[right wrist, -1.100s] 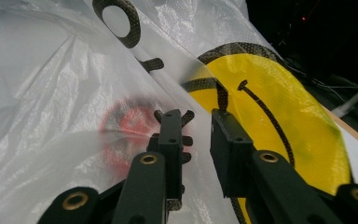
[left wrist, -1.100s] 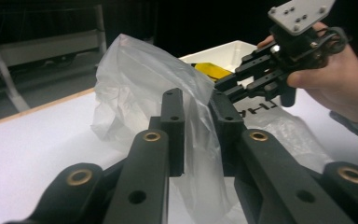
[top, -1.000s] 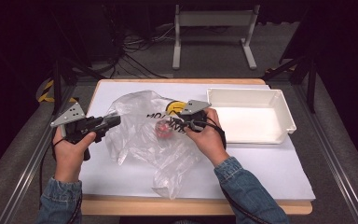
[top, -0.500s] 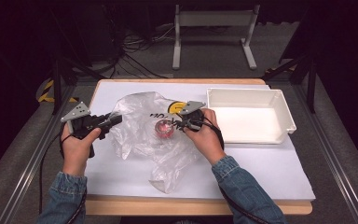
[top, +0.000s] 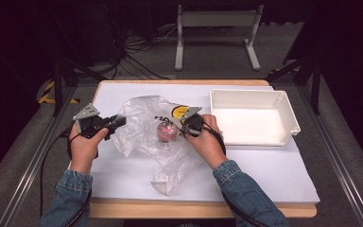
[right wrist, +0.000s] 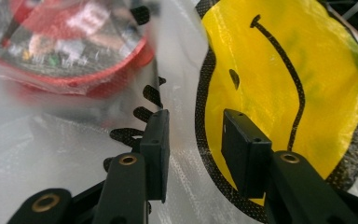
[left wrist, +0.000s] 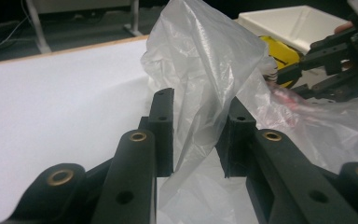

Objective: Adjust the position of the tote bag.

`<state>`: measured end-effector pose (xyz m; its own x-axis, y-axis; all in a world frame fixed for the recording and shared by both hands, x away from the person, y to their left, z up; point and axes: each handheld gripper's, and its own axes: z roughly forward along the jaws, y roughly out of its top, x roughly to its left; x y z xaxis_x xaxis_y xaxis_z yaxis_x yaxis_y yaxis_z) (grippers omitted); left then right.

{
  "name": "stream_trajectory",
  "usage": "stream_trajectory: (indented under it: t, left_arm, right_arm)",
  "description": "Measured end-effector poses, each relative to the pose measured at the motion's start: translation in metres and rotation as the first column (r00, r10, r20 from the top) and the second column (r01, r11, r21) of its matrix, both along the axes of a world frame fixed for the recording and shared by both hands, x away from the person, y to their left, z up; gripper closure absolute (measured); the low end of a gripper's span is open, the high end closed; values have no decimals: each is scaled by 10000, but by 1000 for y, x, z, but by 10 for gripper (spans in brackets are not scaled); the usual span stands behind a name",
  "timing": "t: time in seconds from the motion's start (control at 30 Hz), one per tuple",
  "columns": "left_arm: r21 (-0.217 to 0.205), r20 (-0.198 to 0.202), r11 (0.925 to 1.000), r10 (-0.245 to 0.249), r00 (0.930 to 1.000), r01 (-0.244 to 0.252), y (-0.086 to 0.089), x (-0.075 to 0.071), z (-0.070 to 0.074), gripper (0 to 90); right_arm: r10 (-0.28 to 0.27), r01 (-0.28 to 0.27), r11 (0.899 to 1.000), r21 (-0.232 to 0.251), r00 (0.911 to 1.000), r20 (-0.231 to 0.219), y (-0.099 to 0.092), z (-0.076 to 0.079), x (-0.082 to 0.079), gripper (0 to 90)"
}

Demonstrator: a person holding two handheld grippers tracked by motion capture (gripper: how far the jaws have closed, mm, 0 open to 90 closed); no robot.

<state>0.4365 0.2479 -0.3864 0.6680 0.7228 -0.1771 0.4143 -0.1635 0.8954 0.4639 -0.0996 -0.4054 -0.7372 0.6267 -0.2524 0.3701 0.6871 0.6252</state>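
A crumpled clear plastic bag [top: 146, 137] lies on the white-covered table [top: 264, 175]. It has a yellow smiley print [top: 179, 111] and a round red item [top: 166, 132] inside. My left gripper [top: 120, 122] is at the bag's left edge. In the left gripper view an upright fold of the bag [left wrist: 205, 56] stands between the parted jaws of the left gripper [left wrist: 198, 100], unpressed. My right gripper [top: 178, 127] is at the bag's right side, next to the red item [right wrist: 65, 51]. The right gripper [right wrist: 193, 121] has just been opening; the film by the smiley [right wrist: 279, 70] shows in the gap, unpinched.
A white rectangular tray [top: 283, 101] stands at the right of the table, close to my right hand. Bare white table surface lies in front of the bag and at the far left. A metal stand and cables are on the floor beyond the table.
Both hands have come down toward the table and the bag has settled lower. The left gripper has shifted inward toward the bag. The right jaws stand wider.
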Motion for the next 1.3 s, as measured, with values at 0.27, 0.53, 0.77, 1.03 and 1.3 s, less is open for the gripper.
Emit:
stream_trajectory:
  t: [0.27,0.53,0.77,1.03,1.3]
  left_arm:
    - [538,-717,9985,-33,9974,72,-3,6,-12,803]
    - [1055,-1506,9941,-99,9885,260,-6,10,-21,890]
    - [1286,-1950,9909,-139,9807,396,-7,11,-27,894]
    - [1302,-2573,9891,-330,9658,684,-2,9,-30,888]
    - [661,-1796,9976,-81,9837,203,6,1,-16,481]
  right_arm:
    - [142,-166,9991,-402,9981,-592,3,-14,-2,601]
    - [237,-280,9983,-518,9964,-811,4,-19,-4,599]
    - [354,-412,9977,-531,9939,-1046,3,-21,-6,622]
    - [562,-613,9974,-366,9903,-1272,2,-18,-13,627]
    - [713,-670,9963,543,9941,-820,-10,4,-26,552]
